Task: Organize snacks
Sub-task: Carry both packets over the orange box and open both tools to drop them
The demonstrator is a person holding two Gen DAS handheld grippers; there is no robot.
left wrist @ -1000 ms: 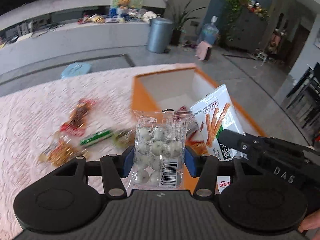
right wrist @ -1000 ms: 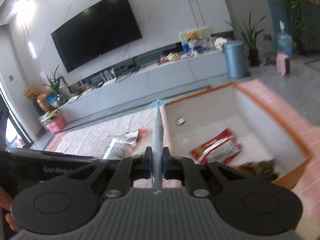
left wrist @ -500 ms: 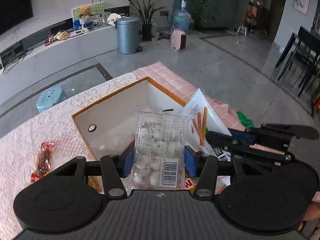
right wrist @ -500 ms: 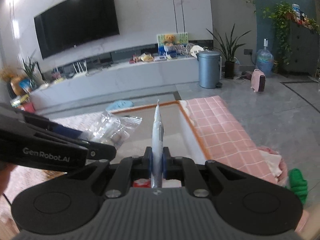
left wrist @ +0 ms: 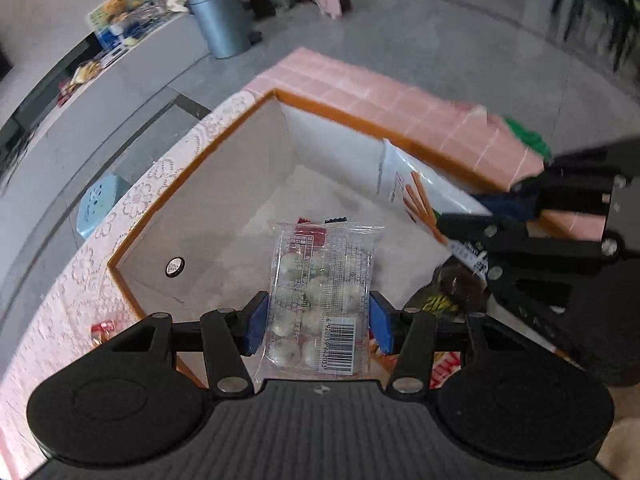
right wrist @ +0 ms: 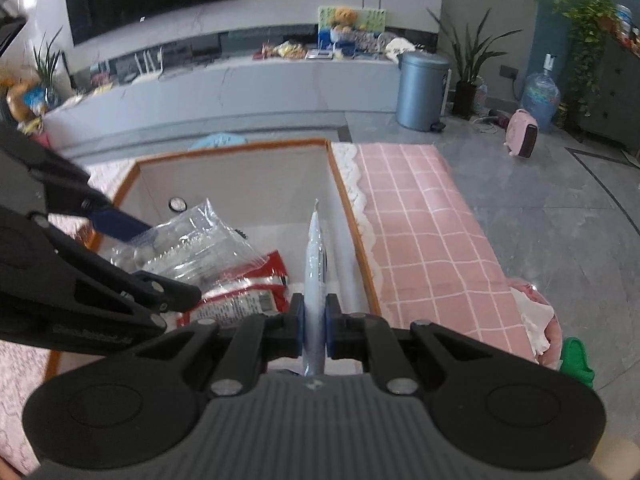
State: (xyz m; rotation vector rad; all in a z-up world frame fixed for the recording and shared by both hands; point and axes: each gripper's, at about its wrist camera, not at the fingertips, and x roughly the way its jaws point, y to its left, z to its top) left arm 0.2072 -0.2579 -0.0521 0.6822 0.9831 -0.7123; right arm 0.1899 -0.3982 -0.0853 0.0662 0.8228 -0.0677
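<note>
An orange-rimmed white box (left wrist: 192, 184) lies open below both grippers. My left gripper (left wrist: 318, 320) is shut on a clear packet of white round sweets (left wrist: 322, 280), which hangs over the box's inside. In the right wrist view that left gripper (right wrist: 152, 256) and its clear packet (right wrist: 192, 236) sit at the left, over the box (right wrist: 344, 200). My right gripper (right wrist: 315, 320) is shut on a white packet (right wrist: 316, 256) seen edge-on. In the left wrist view that white packet (left wrist: 416, 192) shows printed biscuit sticks, and the right gripper (left wrist: 472, 210) holds it near the box's right wall.
A red-and-white packet (right wrist: 248, 292) and a dark packet (left wrist: 452, 292) lie inside the box. A small red sweet (left wrist: 102, 328) rests on the lace tablecloth (left wrist: 52, 304) left of the box. Pink checked cloth (right wrist: 420, 240) covers the table on the right; beyond it is grey floor.
Both grippers swung from over the table to above the box and sank toward it, tilting downward. Each still holds its packet. The loose snacks on the tablecloth have left the view.
</note>
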